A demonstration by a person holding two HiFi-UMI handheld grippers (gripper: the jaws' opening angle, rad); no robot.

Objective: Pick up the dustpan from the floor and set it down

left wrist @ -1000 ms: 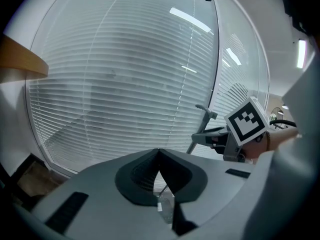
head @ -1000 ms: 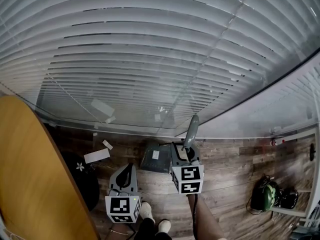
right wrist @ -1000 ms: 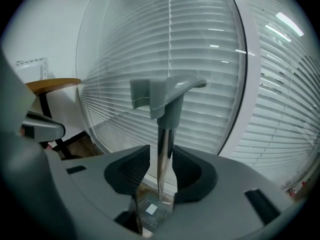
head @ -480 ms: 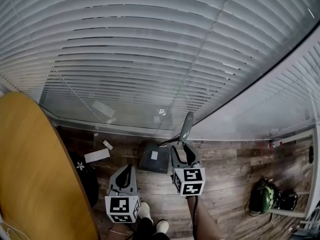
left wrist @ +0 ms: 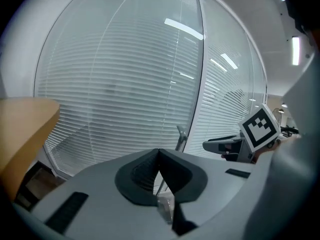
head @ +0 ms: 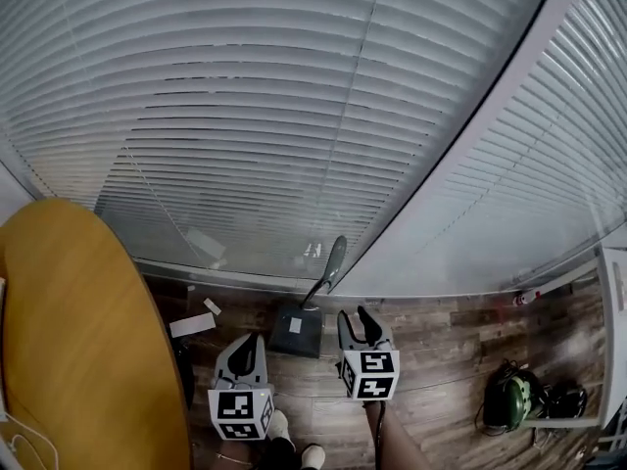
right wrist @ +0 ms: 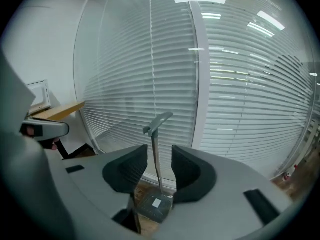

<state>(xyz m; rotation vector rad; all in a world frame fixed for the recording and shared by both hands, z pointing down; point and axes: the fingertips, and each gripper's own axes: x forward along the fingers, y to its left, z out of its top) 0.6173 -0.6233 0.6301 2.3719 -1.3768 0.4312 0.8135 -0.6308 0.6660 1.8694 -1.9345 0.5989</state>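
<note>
Checking the right gripper (head: pixel 354 318) first, I found its jaws wide apart, having just been opening, with nothing gripped between them. The handle (right wrist: pixel 156 154) of the dustpan (head: pixel 298 330) showed through the gap but stood beyond the tips. The left gripper (head: pixel 249 347) had its jaws closed together on nothing. The dustpan sat on the floor (head: pixel 441 355) at the far edge, under the blinds (head: pixel 294 116), with the pan down on the boards and the handle rising at a tilt towards the slats. I judged the set-down to be complete.

Hazards, as I judged them:

1. Tipping. The tall, tilted handle put weight high over a small pan. Both grippers hung just beside the pan's near edge, and a knock from either one could topple it.
2. Snagging. The handle lined up with the open right jaws. Any move forward or sideways, rather than straight back, could hook it.
3. Slipping. I could not tell whether the grip touched the slats. If it leaned on them, they could give way and let the handle slide.
</note>
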